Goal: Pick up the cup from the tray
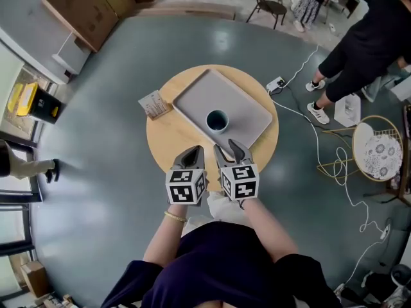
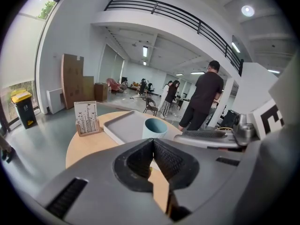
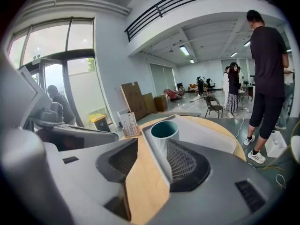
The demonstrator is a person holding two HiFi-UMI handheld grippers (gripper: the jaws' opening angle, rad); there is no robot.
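The teal cup (image 1: 217,120) stood on the grey tray (image 1: 192,95), at about 12 o'clock from the right gripper (image 1: 227,150), whose jaws were apart and empty. The left gripper (image 1: 192,153) had its jaws together.

**Two tongs held side by side, pointing away from the body**

The left tongs (image 1: 194,151) have their jaws pressed together, with nothing caught between them. The right tongs (image 1: 229,147) sit just beside them at about the same height, jaws parted and neither pad touching anything. Both point forward, close enough that their bodies nearly meet. The left forearm (image 1: 162,236) and right forearm (image 1: 268,226) are bare and angle inward from the torso toward the tongs.
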